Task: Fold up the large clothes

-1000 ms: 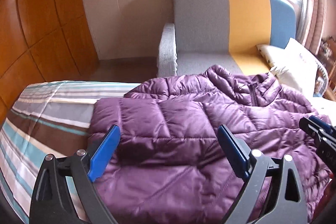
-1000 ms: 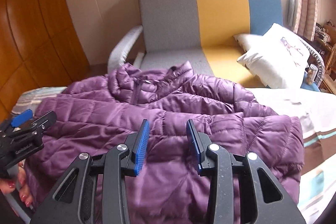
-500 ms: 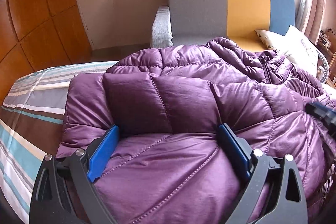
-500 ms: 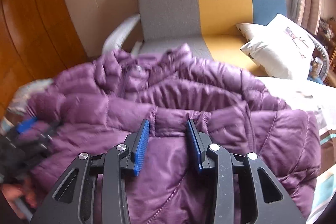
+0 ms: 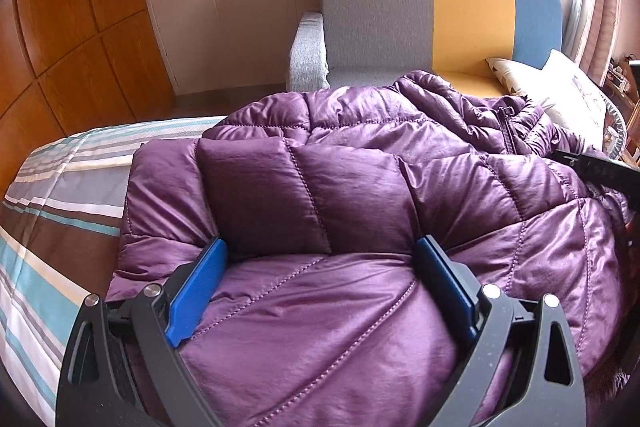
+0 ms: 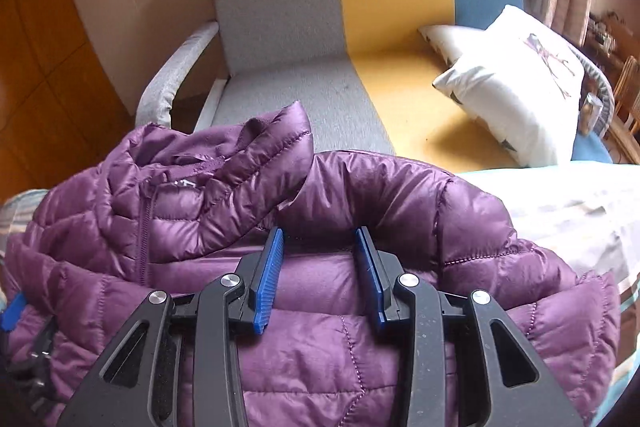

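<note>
The bed's striped cover [image 5: 68,195], banded in brown, teal, grey and white, carries a purple quilted puffer jacket [image 5: 360,195] lying directly on it, its zipped collar toward the far edge and a folded-over panel bulging on top. In the right wrist view the same jacket [image 6: 400,195] covers most of the near bedding, with a pale stretch of the cover [image 6: 560,195] bare to its right. Beyond the bed stands a grey, yellow and blue sofa [image 6: 280,27], and a white cushion [image 6: 520,83] lies on its seat.
</note>
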Action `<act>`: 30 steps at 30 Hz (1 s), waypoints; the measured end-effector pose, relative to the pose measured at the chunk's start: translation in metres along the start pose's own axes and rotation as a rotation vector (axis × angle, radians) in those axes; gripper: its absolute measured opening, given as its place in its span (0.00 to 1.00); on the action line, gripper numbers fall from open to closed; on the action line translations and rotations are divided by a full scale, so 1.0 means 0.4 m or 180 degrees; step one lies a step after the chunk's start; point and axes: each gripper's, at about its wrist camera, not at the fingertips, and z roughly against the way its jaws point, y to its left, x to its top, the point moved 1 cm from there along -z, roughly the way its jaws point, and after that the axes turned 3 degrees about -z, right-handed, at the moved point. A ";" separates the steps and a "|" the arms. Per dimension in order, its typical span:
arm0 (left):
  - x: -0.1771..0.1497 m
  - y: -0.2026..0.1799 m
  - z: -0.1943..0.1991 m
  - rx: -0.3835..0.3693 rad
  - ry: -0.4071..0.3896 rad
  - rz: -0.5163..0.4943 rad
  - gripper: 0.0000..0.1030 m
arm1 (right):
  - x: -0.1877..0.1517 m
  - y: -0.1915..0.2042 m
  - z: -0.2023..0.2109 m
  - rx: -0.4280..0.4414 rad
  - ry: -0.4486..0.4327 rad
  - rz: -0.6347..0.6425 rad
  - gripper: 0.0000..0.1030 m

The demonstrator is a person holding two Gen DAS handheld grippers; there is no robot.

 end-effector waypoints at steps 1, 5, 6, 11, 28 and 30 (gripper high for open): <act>0.003 -0.001 0.009 0.0021 -0.0013 -0.0020 0.92 | -0.006 0.005 0.001 -0.0049 -0.0034 0.0043 0.36; 0.046 -0.009 0.070 -0.0028 -0.0147 -0.0111 0.86 | -0.016 0.011 -0.001 -0.0084 -0.0061 0.0075 0.36; 0.063 -0.009 0.085 -0.0049 -0.0202 -0.0096 0.86 | -0.015 0.012 -0.002 -0.0067 -0.0064 0.0064 0.36; 0.194 -0.046 0.049 -0.0275 0.0048 0.0035 0.90 | -0.018 0.007 -0.003 -0.0050 -0.0089 0.0053 0.36; 0.206 -0.085 -0.197 -0.0123 0.0376 0.0076 0.81 | -0.020 0.009 0.000 -0.0078 -0.0126 0.0076 0.36; 0.200 -0.076 -0.173 -0.0186 0.0360 0.0108 0.83 | -0.020 0.011 -0.001 -0.0079 -0.0111 0.0080 0.37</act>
